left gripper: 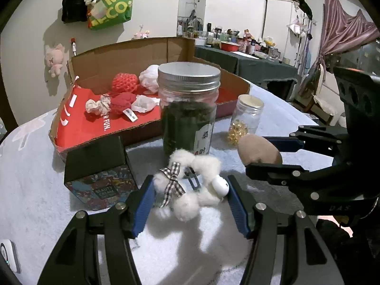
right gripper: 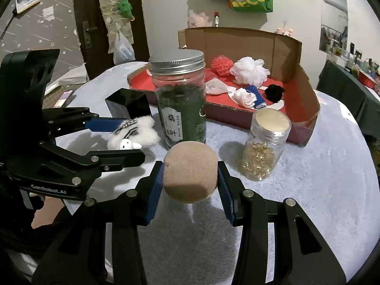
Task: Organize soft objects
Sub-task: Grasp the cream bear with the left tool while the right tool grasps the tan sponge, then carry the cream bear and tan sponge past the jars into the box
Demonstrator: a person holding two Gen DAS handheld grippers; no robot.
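A white fluffy toy (left gripper: 190,185) with a checked bow hangs just above the pale blue tablecloth, my left gripper (left gripper: 190,201) shut on it between blue pads. The same white fluffy toy (right gripper: 137,133) and the left gripper (right gripper: 123,137) show at the left of the right wrist view. My right gripper (right gripper: 190,185) is shut on a tan egg-shaped sponge (right gripper: 191,172), lifted off the cloth. That tan sponge (left gripper: 258,153) and the right gripper (left gripper: 266,153) appear at the right of the left wrist view. Behind stands an open cardboard box (left gripper: 133,54) with a red bottom, holding red and white soft things (left gripper: 123,83).
A tall glass jar of dark leaves (left gripper: 188,106) with a metal lid stands directly ahead. A small jar of gold beads (left gripper: 245,118) is to its right, and a dark cream box (left gripper: 99,178) to its left. The round table's edge (right gripper: 351,213) curves off on the right.
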